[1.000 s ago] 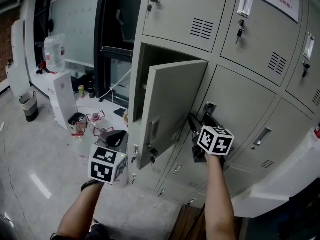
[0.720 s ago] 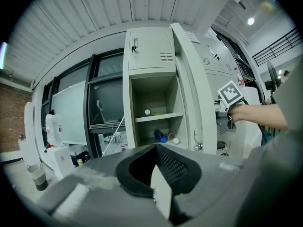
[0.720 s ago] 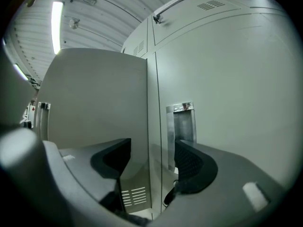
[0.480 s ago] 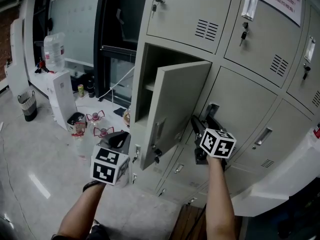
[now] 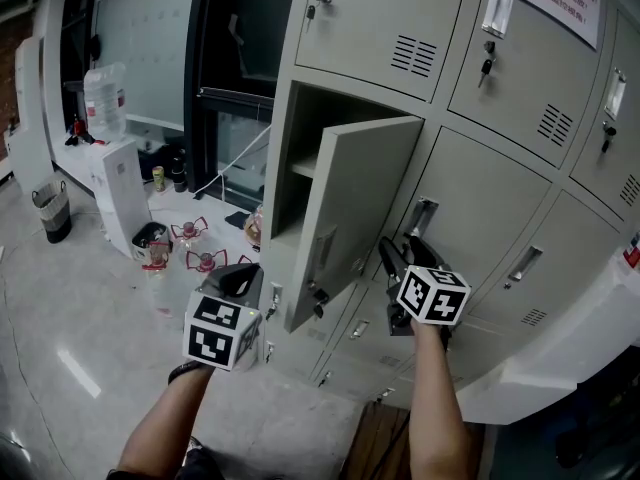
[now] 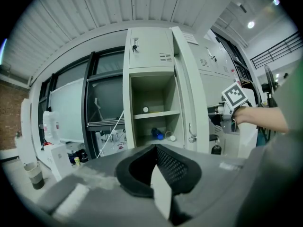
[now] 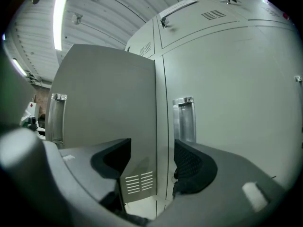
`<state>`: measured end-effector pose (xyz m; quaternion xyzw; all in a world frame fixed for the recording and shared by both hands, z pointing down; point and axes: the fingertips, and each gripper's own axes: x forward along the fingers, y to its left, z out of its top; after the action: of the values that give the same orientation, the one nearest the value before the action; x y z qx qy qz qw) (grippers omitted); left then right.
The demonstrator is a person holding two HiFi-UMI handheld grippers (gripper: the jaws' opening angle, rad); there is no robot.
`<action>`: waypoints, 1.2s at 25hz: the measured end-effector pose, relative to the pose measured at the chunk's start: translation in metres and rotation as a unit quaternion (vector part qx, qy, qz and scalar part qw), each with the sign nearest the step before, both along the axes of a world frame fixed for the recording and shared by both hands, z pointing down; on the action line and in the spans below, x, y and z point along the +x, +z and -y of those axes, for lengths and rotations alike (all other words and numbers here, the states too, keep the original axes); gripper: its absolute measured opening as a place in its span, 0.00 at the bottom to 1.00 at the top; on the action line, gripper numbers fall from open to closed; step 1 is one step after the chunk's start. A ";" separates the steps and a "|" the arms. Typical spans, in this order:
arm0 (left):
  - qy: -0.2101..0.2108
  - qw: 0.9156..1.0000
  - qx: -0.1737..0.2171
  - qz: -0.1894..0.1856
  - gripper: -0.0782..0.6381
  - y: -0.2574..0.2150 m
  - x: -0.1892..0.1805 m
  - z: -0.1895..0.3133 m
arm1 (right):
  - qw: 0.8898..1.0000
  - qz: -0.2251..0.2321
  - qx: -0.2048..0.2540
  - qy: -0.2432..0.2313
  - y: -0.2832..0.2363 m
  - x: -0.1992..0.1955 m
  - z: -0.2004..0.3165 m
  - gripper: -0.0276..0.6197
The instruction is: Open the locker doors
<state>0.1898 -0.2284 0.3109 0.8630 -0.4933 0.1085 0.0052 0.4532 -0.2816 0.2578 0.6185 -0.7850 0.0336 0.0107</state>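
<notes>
Grey sheet-metal locker door [image 5: 355, 203] ajar, louvred vents [image 5: 413, 57], chrome handle [image 5: 421, 217]

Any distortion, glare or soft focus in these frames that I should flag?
Head view: wide-angle bowing bends the lockers, and the glossy floor carries a streak of glare. Left gripper view: strong fisheye with black corners, a ceiling lamp blown out. Right gripper view: the ceiling light strip is overexposed, and the right hand-held gripper is soft up close.
</notes>
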 end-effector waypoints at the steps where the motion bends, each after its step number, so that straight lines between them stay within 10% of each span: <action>1: 0.003 1.000 -0.001 0.000 0.11 0.000 0.001 -0.001 | 1.000 0.000 0.001 0.002 0.001 0.000 -0.004 0.49; 30: 0.170 0.985 -0.013 -0.015 0.11 0.021 -0.019 -0.009 | 0.990 0.002 0.011 0.141 0.016 -0.079 -0.129 0.44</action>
<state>0.1704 -0.2194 0.3320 0.9358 -0.3379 0.1009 0.0055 0.3745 -0.1527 0.2738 0.7228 -0.6905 0.0271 -0.0022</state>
